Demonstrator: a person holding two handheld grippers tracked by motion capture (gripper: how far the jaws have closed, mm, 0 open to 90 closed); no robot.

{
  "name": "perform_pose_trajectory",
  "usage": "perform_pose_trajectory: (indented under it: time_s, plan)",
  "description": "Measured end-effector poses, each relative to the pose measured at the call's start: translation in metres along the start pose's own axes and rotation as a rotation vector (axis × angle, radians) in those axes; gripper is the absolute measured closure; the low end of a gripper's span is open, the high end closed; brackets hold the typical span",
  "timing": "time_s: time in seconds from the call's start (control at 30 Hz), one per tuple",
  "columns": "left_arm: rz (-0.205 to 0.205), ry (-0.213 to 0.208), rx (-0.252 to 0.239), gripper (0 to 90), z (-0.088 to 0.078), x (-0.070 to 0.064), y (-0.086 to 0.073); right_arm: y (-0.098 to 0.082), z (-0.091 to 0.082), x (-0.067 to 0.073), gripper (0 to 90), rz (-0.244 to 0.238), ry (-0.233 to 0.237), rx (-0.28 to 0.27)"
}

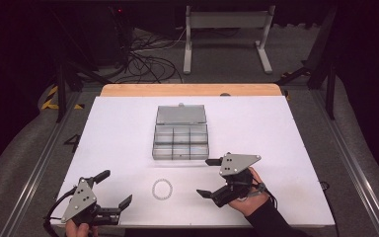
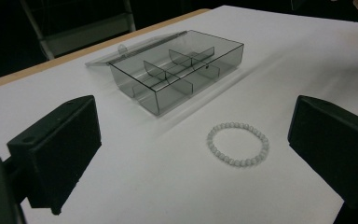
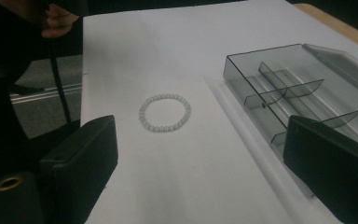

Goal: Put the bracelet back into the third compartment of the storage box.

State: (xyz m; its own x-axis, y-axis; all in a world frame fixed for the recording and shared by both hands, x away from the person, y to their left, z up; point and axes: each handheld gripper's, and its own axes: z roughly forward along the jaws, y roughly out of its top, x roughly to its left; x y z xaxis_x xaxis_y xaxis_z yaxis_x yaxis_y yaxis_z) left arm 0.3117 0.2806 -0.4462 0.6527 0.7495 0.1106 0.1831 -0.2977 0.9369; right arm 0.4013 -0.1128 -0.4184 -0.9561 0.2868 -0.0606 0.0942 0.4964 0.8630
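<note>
**White worktop, bracelet lying free between two open grippers**

A dark room surrounds the white worktop (image 1: 128,128), which fills the middle of the high view; a strip of bare wood runs along its far edge, and grey floor with loose cables (image 1: 145,59) and a white metal stand (image 1: 227,34) lies beyond, in the upper part of the frame. Metal rails flank the worktop at both sides.

A clear plastic compartment box (image 1: 181,142) sits upper centre, its lid folded back flat toward the far edge, dividers showing and the cells looking empty. A white bead bracelet (image 1: 162,189) lies flat below it, lower centre, apart from the box, with bare white surface all around.

The left hand-held gripper (image 1: 114,190) sits at the lower left corner, close to the near edge, jaws spread wide with nothing between them; in its own view the bracelet (image 2: 237,144) lies ahead, toward the right jaw. The right hand-held gripper (image 1: 208,177) is at lower centre-right, just below the box's near right corner, jaws apart and empty; in its view the bracelet (image 3: 164,112) lies ahead between them, the box (image 3: 303,88) at right.
</note>
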Motion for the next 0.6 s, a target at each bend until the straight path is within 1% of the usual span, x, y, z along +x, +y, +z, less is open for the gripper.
perform_pose_trajectory:
  time_s: [0.07,0.1,0.27,0.3,0.33,0.43,0.5,0.53,0.6]
  plan:
    - [-0.002,0.002,0.002,2.9,0.000,0.000,0.000,0.001,0.001,0.002,12.7,-0.012,-0.019,0.003]
    - [-0.003,0.002,0.002,3.0,0.000,0.000,0.000,0.002,0.004,0.003,13.7,-0.013,-0.022,0.010]
    - [-0.001,0.001,0.001,3.0,0.000,0.000,0.000,0.006,0.012,0.004,16.8,-0.006,-0.023,0.026]
    - [-0.001,0.001,0.001,3.0,0.000,0.000,0.000,0.007,0.016,0.005,19.5,0.003,-0.030,0.028]
    - [-0.001,0.001,0.002,3.0,0.000,0.000,0.000,0.007,0.016,0.005,19.5,0.003,-0.030,0.028]
    - [-0.010,-0.003,0.004,2.9,-0.001,-0.001,-0.001,0.010,0.025,0.003,23.5,0.034,-0.015,0.034]
    - [-0.010,0.001,0.007,3.0,-0.002,0.000,-0.001,0.010,0.028,0.003,24.2,0.038,-0.009,0.036]
    - [-0.011,0.001,0.006,3.0,-0.002,0.000,-0.001,0.011,0.034,0.002,25.8,0.053,0.010,0.034]
    - [-0.012,0.004,0.004,3.0,-0.002,0.000,-0.002,0.012,0.039,0.001,27.1,0.067,0.020,0.034]
